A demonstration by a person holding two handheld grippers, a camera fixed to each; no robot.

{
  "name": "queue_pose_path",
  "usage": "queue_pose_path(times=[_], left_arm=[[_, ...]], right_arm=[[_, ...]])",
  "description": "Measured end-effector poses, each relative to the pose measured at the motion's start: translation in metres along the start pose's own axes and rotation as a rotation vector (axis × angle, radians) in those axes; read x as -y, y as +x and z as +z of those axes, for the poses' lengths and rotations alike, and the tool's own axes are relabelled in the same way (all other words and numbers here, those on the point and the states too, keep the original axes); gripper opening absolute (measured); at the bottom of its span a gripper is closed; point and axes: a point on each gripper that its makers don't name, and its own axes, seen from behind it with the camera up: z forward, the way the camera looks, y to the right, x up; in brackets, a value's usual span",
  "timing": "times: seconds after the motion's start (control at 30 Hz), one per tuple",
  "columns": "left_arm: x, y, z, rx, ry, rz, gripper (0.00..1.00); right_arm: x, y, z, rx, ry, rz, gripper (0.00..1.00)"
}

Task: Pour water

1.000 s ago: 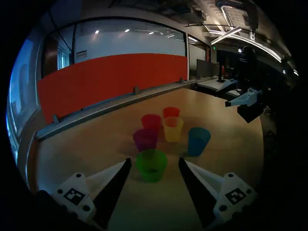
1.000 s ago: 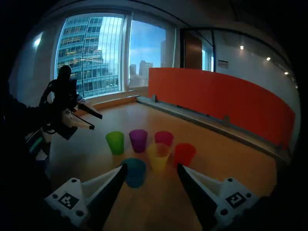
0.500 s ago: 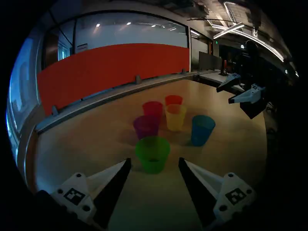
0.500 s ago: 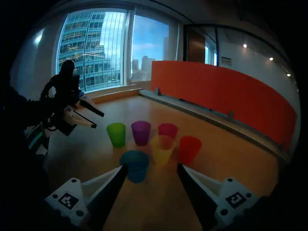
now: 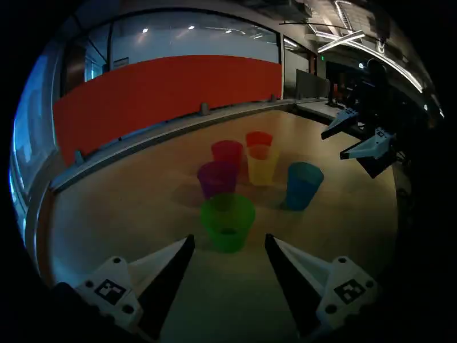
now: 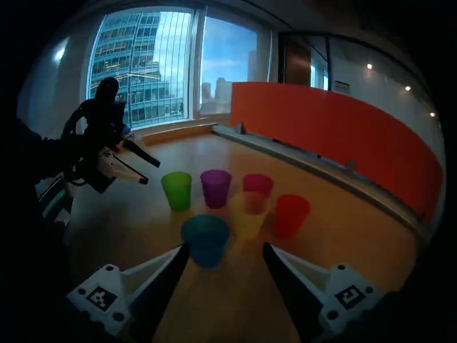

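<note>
Right gripper view, city windows, left tongs

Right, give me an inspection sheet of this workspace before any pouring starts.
Surface: wooden table.
Job's things: six plastic cups stand upright in a cluster: green cup, purple cup, pink cup, yellow cup, red cup, blue cup. Contents cannot be told.
Clutter: nothing seen.
Grippers: left gripper open, aimed at the green cup, apart from it. Right gripper open, aimed at the blue cup, apart from it.
Cables: nothing seen.
Surroundings: orange partition along the table's far edge; large windows facing high-rise buildings.
</note>
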Motion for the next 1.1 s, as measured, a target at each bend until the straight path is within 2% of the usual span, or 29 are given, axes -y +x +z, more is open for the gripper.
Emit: queue_pose_path(times=[0.4, 1.1], left_arm=[[0.002, -0.010, 0.011, 0.040, -0.005, 0.015, 0.92], [0.005, -0.016, 0.027, 0.067, -0.019, 0.011, 0.92]], right_arm=[[0.011, -0.012, 0.026, 0.030, 0.034, -0.007, 0.99], [0.028, -0.027, 0.075, 0.069, 0.091, -0.020, 0.99]])
